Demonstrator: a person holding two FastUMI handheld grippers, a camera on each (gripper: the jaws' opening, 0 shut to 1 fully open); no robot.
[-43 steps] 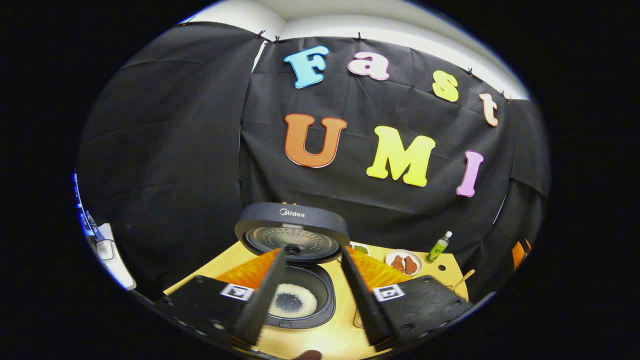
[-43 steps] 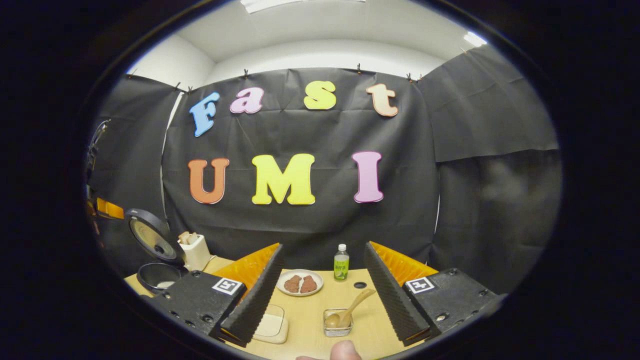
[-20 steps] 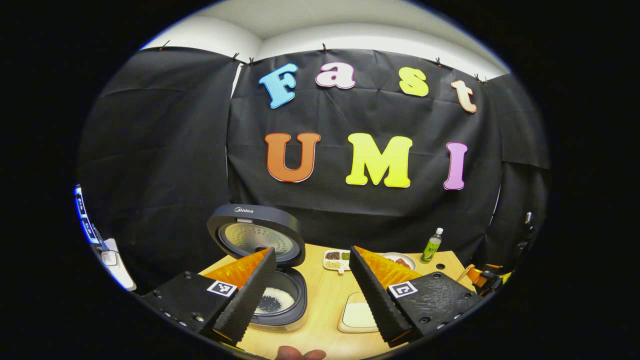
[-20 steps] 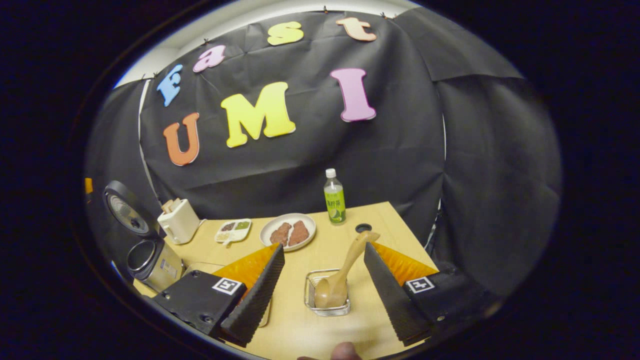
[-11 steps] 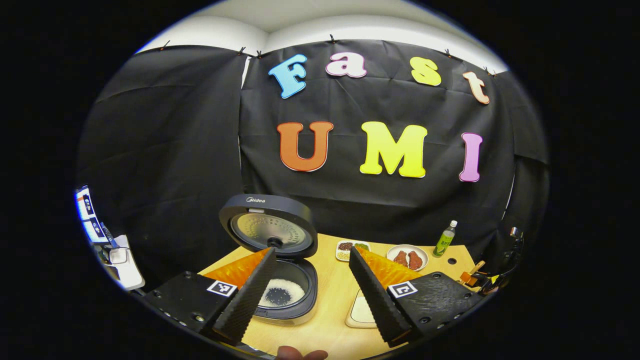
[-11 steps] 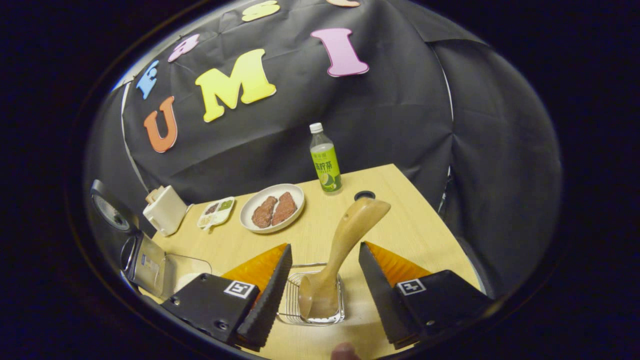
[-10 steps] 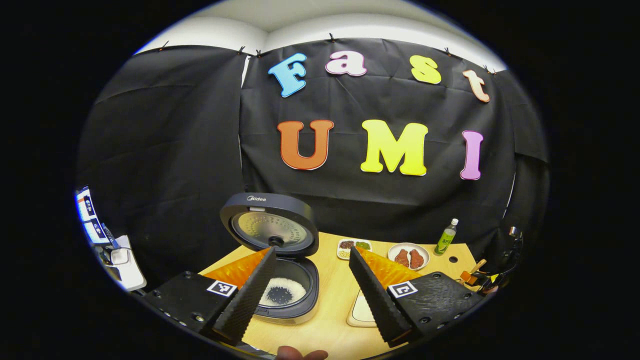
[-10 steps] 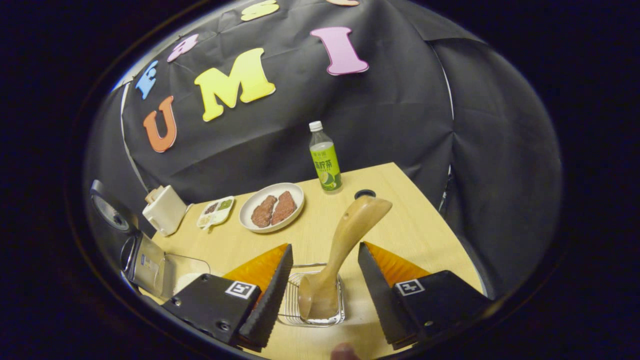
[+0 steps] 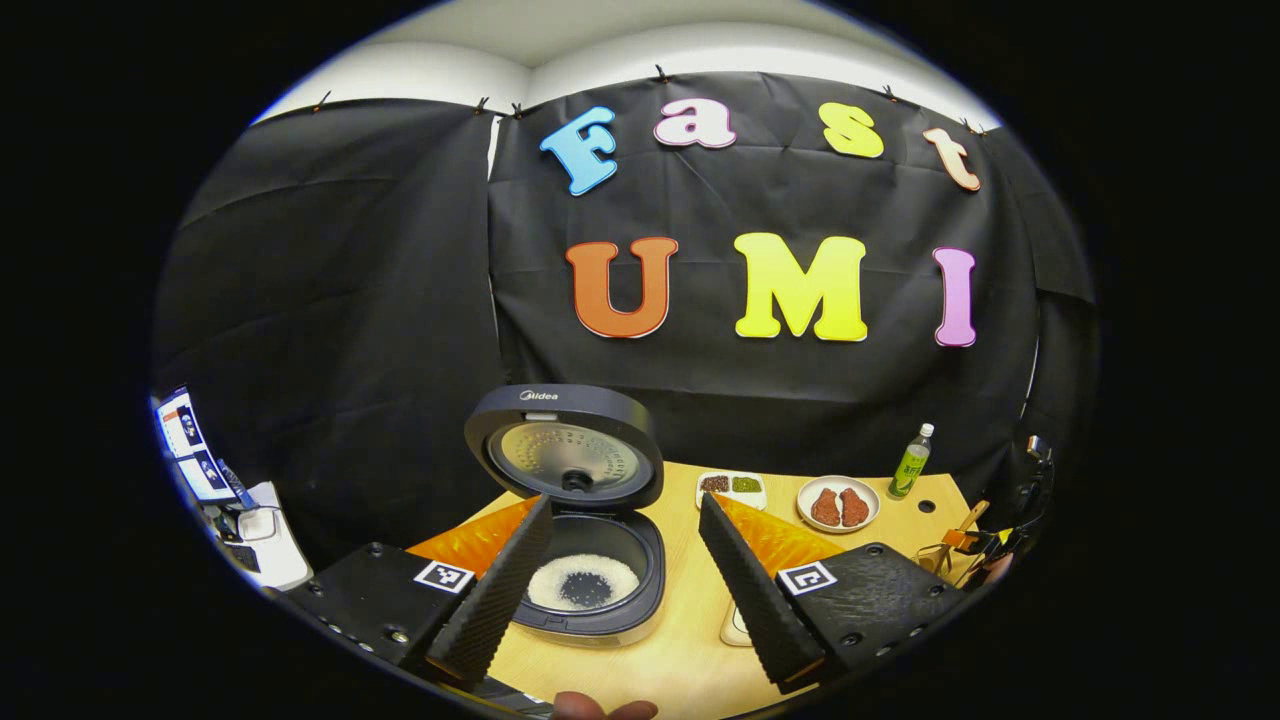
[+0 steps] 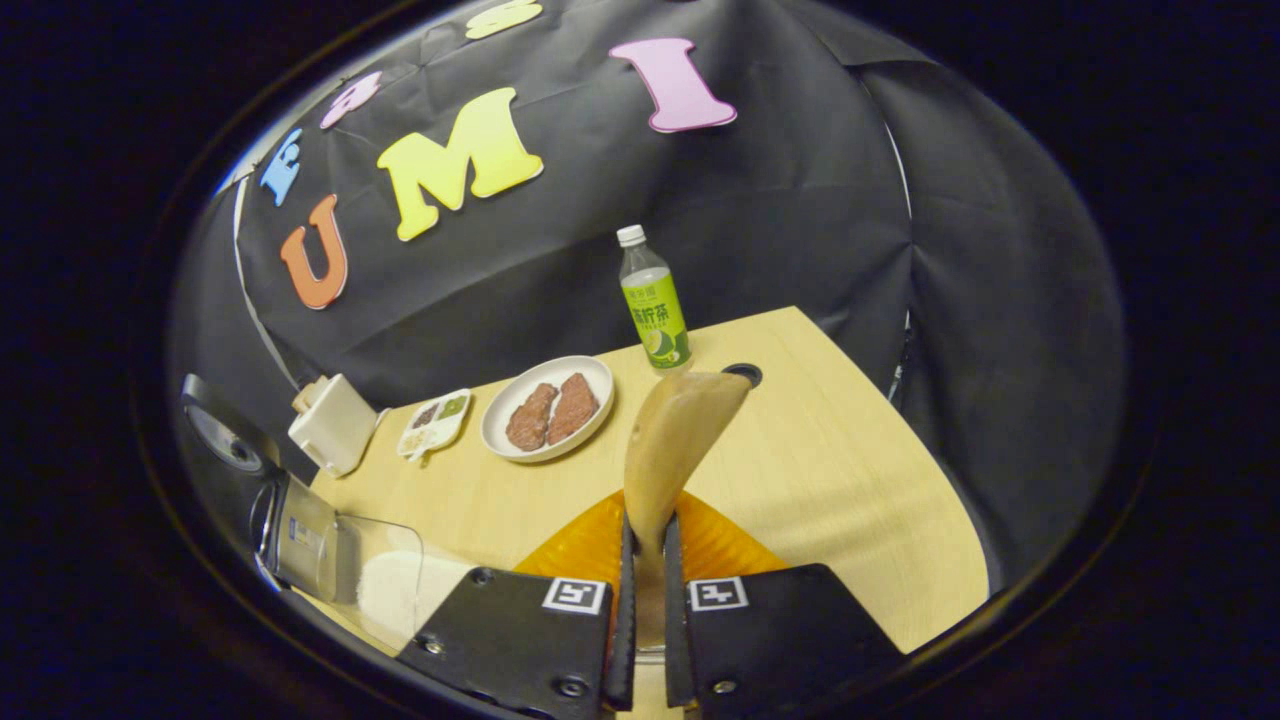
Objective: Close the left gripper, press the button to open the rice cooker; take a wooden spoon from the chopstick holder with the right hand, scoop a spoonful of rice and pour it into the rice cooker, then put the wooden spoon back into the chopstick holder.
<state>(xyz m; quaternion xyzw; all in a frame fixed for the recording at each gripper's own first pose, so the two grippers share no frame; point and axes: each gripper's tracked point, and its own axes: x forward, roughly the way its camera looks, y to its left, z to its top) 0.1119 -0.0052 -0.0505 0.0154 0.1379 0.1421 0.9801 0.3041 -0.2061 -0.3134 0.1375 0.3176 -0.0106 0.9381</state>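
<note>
- the right claw (image 10: 645, 600) is clamped on the wooden spoon (image 10: 672, 440), both fingers pressing its handle, its broad end sticking up over the tabletop (image 10: 830, 470).
- the left claw (image 9: 625, 590) hangs with fingers wide apart above the rice cooker (image 9: 590, 590), whose lid (image 9: 565, 448) stands open, white rice (image 9: 585, 582) in the pot.
- a green bottle (image 10: 652, 300) and a plate of meat (image 10: 548, 408) sit near the back wall.

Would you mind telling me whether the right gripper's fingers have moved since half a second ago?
Yes. The right gripper has closed: its fingers, previously apart on either side of the wooden spoon, now clamp its handle.
</note>
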